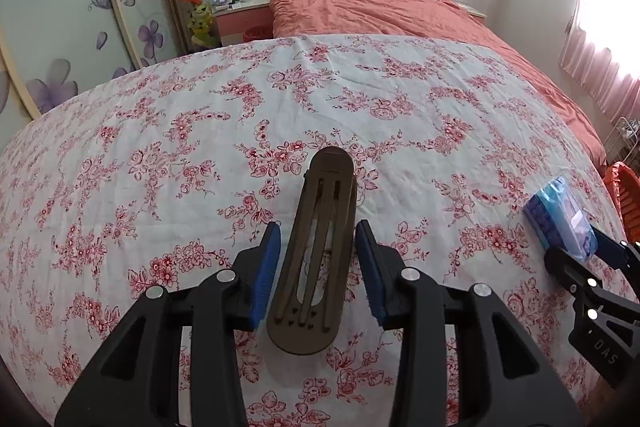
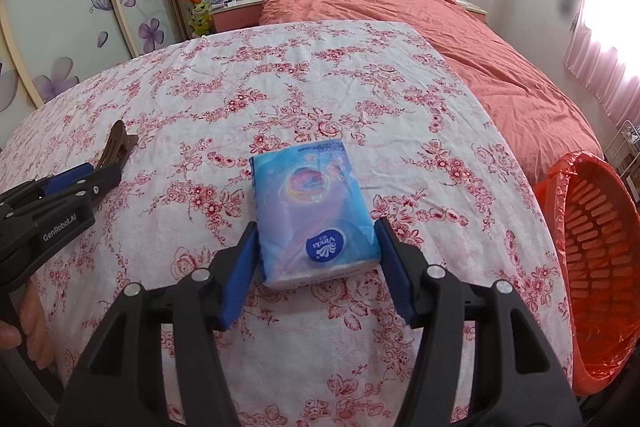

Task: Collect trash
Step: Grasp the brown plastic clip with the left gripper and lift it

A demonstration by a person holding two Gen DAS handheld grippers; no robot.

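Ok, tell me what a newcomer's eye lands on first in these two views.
First, the blue tissue pack lying on the floral sheet, between the right gripper's blue pads. Next, the brown hair clip on the same sheet, between the left gripper's pads with a gap on each side. Then the orange bin with its orange liner, off the bed's right edge.

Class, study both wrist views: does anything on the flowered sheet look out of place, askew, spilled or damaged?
Two stray items lie on the flowered sheet: a brown hair clip between the left gripper's open jaws, and a blue tissue pack, lying slightly askew. Nothing is spilled or visibly damaged.
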